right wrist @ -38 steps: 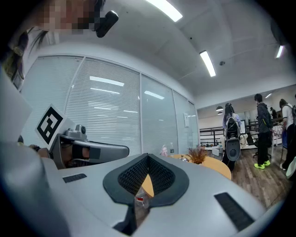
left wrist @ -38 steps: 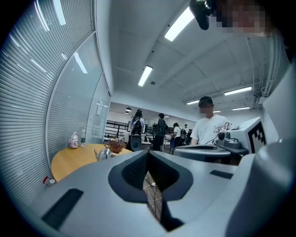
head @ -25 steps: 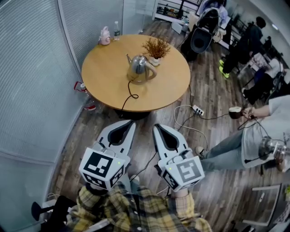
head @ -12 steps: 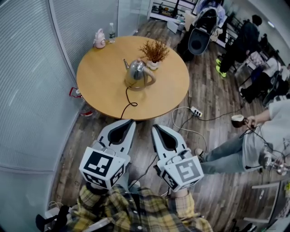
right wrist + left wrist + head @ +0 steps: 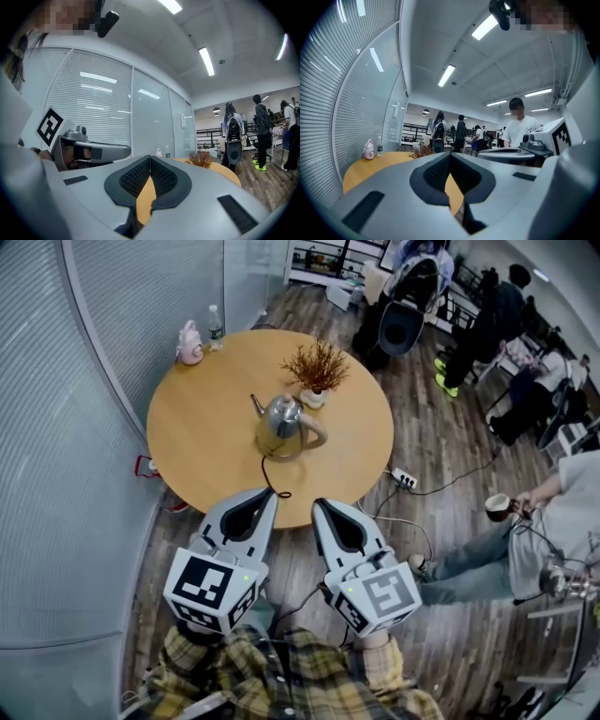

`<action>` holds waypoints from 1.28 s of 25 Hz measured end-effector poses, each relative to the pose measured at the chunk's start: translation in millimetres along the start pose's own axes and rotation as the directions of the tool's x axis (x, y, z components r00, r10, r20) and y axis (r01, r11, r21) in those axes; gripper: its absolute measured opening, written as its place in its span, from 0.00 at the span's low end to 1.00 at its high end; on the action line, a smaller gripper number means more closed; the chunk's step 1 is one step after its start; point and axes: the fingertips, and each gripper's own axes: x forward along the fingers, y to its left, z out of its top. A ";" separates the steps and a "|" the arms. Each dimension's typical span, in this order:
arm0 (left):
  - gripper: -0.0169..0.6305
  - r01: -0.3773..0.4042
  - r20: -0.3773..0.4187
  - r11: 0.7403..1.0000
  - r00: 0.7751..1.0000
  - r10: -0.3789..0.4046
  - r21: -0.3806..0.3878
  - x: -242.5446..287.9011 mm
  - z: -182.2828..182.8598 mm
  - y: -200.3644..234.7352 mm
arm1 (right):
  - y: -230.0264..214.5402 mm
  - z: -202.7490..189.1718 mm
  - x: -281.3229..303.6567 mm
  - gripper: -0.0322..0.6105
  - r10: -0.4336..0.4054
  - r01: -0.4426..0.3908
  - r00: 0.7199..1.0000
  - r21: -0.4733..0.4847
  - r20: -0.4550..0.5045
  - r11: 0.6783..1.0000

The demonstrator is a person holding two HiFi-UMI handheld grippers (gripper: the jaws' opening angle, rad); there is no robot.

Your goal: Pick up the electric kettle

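Round wooden table point(image 5: 202, 427), upper centre of the head view, light orange-brown top. Electric kettle point(image 5: 284, 425), steel, stands near the middle; spout points to upper left, handle to the right. Black cord point(image 5: 266, 470) runs from its base toward the lower rim of the top and curls there. Small pot of dried brown plant point(image 5: 317, 367) just beside the kettle, up and to the right; contact unclear. Pink flask point(image 5: 188, 344) and clear water bottle point(image 5: 215, 324) side by side at the upper-left rim, well apart from the kettle. Wood-plank floor point(image 5: 441, 437) all round. White power strip point(image 5: 404, 478) lies on it right of the table, cables trailing off.
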 end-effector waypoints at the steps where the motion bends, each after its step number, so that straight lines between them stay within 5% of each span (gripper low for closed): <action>1: 0.03 0.006 -0.001 1.000 1.000 -0.006 0.002 3.0 0.9 7.6 | -0.6 0.3 8.1 0.10 -0.007 0.007 1.000 0.001 0.001 1.000; 20: 0.03 0.038 -0.022 0.999 0.999 -0.038 -0.025 46.9 -1.5 101.4 | -18.4 -14.0 101.0 0.10 -0.075 0.076 0.996 0.015 -0.046 0.997; 32: 0.03 0.039 -0.046 0.998 0.998 -0.041 -0.039 142.0 -0.3 141.5 | -104.1 -20.3 165.7 0.10 -0.087 0.089 0.993 0.029 -0.075 0.996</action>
